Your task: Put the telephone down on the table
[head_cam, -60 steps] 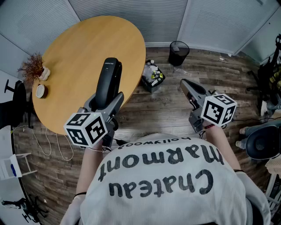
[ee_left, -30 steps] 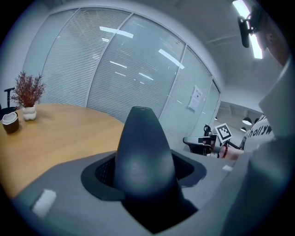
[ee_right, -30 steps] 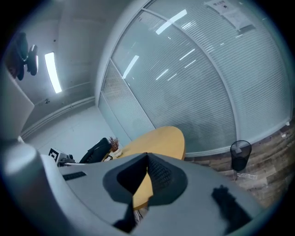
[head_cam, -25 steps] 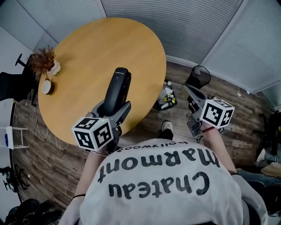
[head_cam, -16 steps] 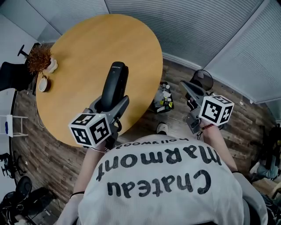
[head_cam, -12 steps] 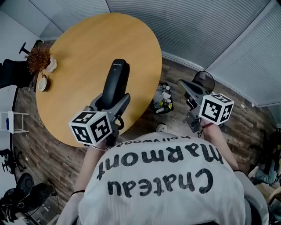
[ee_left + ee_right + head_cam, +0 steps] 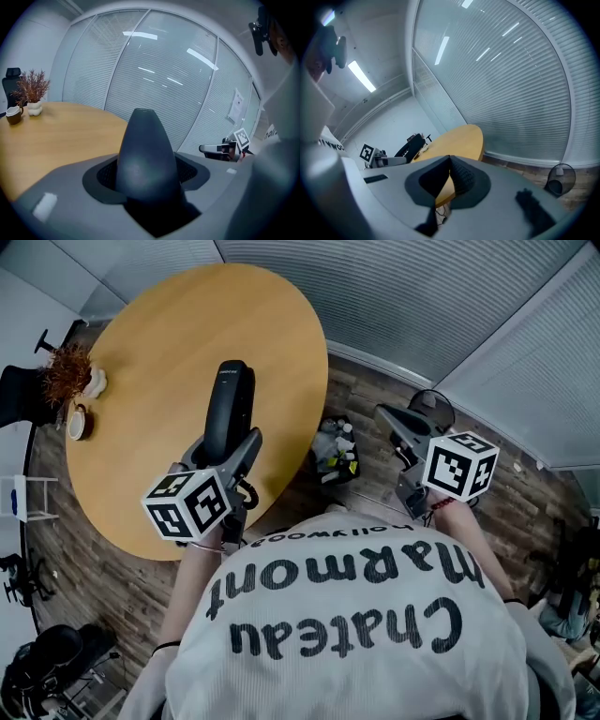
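Black against the yellow wood, the telephone (image 7: 228,409) was clamped in your left claw (image 7: 223,448). Its long axis ran straight out along the jaws and away from you, far end tipped a little downward. It hung over the table (image 7: 141,343), apparently not touching it, with bare wood beneath and ahead. Your right claw (image 7: 386,416) was past the table's edge, over the floor, jaws together at the tips on nothing. By my judgement the left hand was the one to lower, laying the telephone lengthwise on the wood.
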`<state>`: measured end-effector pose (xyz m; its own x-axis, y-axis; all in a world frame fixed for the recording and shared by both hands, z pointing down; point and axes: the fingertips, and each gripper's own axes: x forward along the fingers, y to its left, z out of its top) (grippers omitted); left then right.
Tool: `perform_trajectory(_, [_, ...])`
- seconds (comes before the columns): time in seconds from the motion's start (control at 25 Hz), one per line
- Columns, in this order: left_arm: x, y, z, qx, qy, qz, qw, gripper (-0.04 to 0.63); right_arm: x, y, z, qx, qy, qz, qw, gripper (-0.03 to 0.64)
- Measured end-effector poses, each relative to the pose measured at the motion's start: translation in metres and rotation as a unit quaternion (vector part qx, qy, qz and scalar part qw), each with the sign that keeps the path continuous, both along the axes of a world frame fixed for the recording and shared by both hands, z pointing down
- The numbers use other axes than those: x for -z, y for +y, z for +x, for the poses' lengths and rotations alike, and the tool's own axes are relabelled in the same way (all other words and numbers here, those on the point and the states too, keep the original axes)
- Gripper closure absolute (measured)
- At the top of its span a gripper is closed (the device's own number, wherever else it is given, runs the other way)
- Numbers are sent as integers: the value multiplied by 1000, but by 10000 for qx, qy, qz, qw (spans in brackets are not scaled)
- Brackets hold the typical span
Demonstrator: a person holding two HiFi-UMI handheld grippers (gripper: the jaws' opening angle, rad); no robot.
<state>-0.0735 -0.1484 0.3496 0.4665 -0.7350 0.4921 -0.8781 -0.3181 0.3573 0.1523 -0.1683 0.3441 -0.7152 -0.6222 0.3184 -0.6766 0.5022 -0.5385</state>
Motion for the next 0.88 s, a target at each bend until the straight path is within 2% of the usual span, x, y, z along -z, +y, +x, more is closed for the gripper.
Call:
perform_trajectory(0.2, [-17,-22,12,100,-520,92,9986,285,-14,-13,11,107,-107,-83,9999,602])
perform_trajectory(0.4, [-26,-29,17,318,-208,-123,9992,286,-31,-24,3,263,-207,-235,9992,602])
perform_trajectory(0.52, [-29,-31,7,432,-135,-314,9985,286,-39,-32,-9,292,-303,-397,9983,603])
perform_trajectory(0.68, [-29,-34,-20,468,-352,-388,9975,287,-44,-43,-27,226,-358,-571,9975,603])
perform_trajectory(0.76, [-35,-33,-17,457,-480,-403,9970,285,-45,-44,-18,166,-359,-566,9976,602])
perform_trajectory(0.88, [-44,-39,-18,524,-428,-497,9965,285,-44,-44,-8,72,-359,-578,9977,602])
